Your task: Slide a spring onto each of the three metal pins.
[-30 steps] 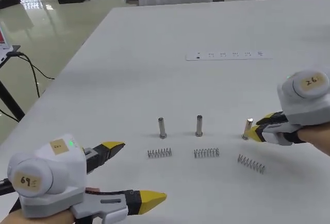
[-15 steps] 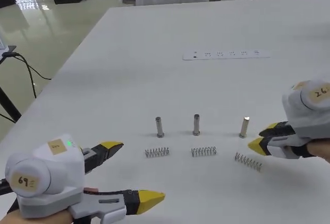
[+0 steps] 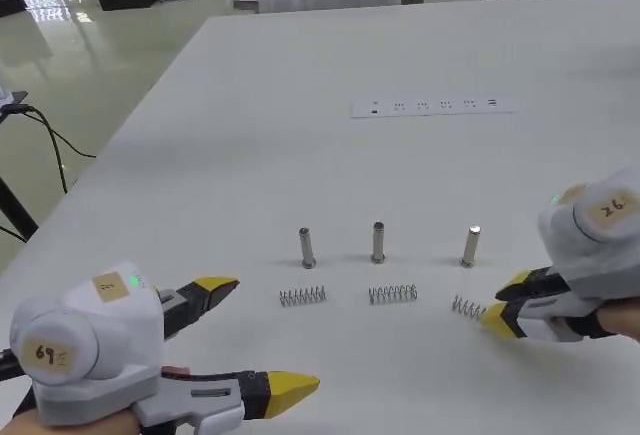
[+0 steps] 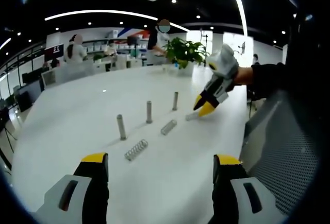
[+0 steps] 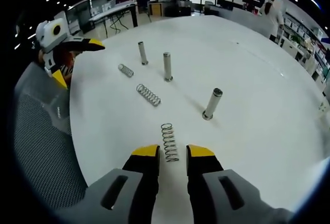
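Three metal pins stand upright in a row on the white table: left pin (image 3: 306,247), middle pin (image 3: 378,242), right pin (image 3: 472,245). A spring lies flat in front of each: left spring (image 3: 302,297), middle spring (image 3: 392,295), right spring (image 3: 466,306). My right gripper (image 3: 503,302) is low at the right spring (image 5: 169,141), whose near end lies between the slightly parted fingertips (image 5: 146,152), not squeezed. My left gripper (image 3: 258,335) hangs wide open near the table's front left, well short of the left spring (image 4: 136,149), holding nothing.
A white power strip (image 3: 435,107) lies flat farther back on the table (image 3: 250,135). The table's left edge drops to a shiny floor with a cable. People stand far off in the left gripper view.
My right gripper has come back and down from beside the right pin to the right spring, its jaws now around the spring's end. The left gripper has stayed put.
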The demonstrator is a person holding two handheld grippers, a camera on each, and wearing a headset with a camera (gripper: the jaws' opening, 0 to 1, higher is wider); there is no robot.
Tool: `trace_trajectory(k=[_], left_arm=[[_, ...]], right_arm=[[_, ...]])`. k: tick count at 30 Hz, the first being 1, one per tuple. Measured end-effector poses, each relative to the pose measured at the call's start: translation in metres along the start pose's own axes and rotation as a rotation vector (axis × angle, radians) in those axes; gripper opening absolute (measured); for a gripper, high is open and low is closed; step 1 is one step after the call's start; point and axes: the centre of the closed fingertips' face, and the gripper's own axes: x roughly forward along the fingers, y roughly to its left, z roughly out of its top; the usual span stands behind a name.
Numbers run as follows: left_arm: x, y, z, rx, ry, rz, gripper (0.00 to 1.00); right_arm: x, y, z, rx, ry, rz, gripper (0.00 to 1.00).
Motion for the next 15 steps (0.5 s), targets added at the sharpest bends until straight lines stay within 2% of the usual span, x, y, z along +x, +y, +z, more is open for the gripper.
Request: trace_trajectory(k=[15], left_arm=[[0.001,-0.001,-0.001,-0.003,0.006,-0.006,0.80]], right_arm=[[0.008,0.002,-0.012,-0.035,0.051,0.015,0.17]])
